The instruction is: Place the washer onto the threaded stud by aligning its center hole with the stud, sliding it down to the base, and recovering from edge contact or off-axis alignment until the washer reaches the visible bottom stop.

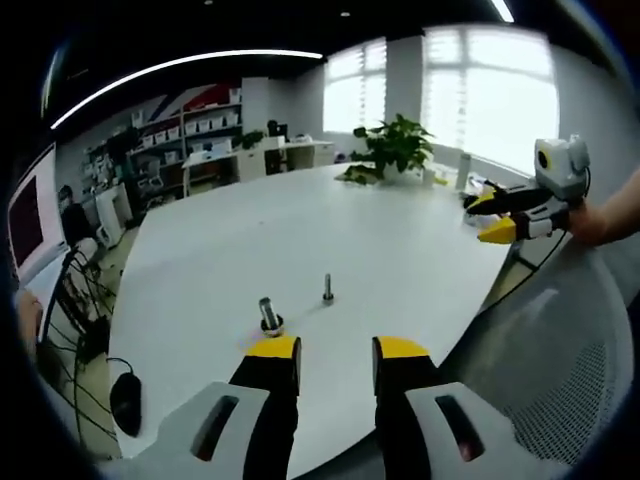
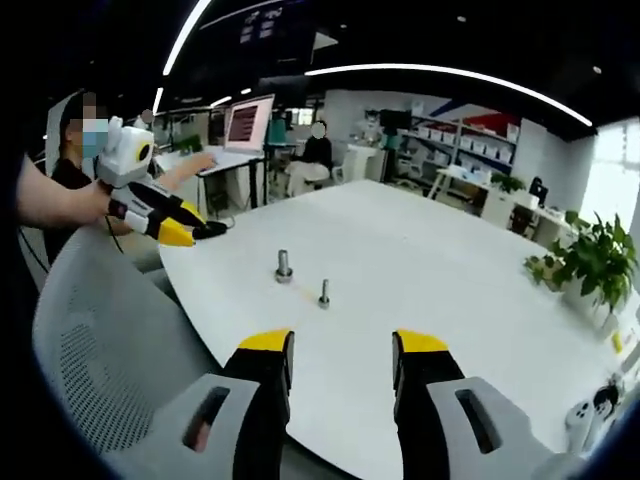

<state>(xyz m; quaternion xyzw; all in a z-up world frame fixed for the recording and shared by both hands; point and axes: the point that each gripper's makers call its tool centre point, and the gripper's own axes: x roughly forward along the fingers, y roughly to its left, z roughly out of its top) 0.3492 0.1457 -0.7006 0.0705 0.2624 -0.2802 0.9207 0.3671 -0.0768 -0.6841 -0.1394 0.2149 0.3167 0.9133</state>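
Spread, empty jaws of the left gripper (image 1: 336, 362) fill the lower centre; just above on the white bench (image 1: 400, 250) stand 2 studs (image 1: 327, 289), the larger (image 1: 269, 315) left. Right gripper (image 2: 340, 360) jaws likewise spread.

White worktop (image 1: 400, 240) bearing two grey metal studs (image 2: 284, 266), the larger with a dark base. Left gripper (image 1: 335, 362) and right gripper (image 2: 340, 358): black fingers (image 1: 275, 375) tipped yellow on pale grey bodies. Grey perforated chair back (image 2: 110, 340). Green potted plant (image 1: 395, 145). Black mouse (image 1: 126, 402).
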